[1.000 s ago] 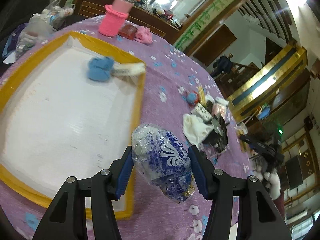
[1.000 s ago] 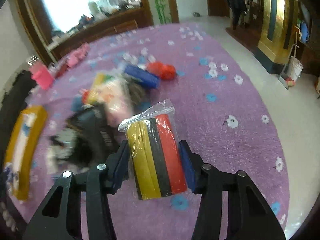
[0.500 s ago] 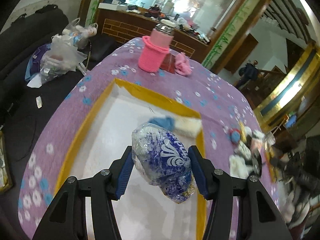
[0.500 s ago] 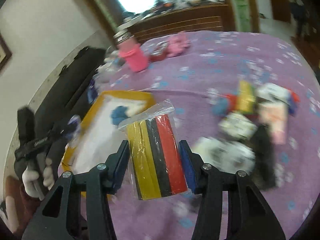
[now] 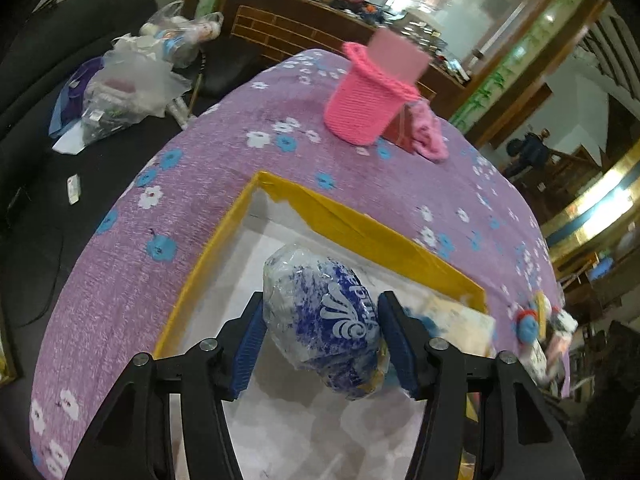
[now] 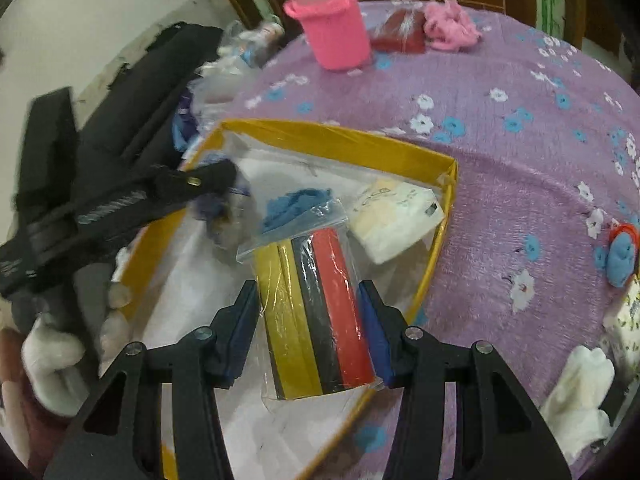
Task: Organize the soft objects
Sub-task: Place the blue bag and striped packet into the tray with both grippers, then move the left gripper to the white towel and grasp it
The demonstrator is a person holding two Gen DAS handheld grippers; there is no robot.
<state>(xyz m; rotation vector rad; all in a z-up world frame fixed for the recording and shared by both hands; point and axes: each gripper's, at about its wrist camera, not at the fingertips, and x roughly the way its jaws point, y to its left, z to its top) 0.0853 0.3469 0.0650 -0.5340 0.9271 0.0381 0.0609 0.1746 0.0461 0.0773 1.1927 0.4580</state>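
My left gripper [image 5: 322, 334] is shut on a blue-and-white bundle in clear plastic [image 5: 324, 320], held over the white floor of the yellow-rimmed box [image 5: 360, 220]. My right gripper [image 6: 308, 320] is shut on a bagged pack of yellow, black and red strips [image 6: 316, 312], held above the same box [image 6: 340, 136]. Inside the box lie a blue soft item [image 6: 296, 204] and a cream packet [image 6: 396, 216]. The left gripper also shows in the right wrist view [image 6: 120, 200], blurred, at the box's left side.
A pink knitted cup [image 5: 372, 100] [image 6: 332, 28], a red packet [image 6: 400, 36] and a pink soft item [image 6: 452, 26] stand at the table's far side. More soft items [image 6: 620, 256] lie right of the box. Plastic bags [image 5: 128, 84] lie on the dark sofa.
Both grippers have swung toward the box with their loads. The left one has moved in over its far corner; the right one has come from the pile to above the box's right side.
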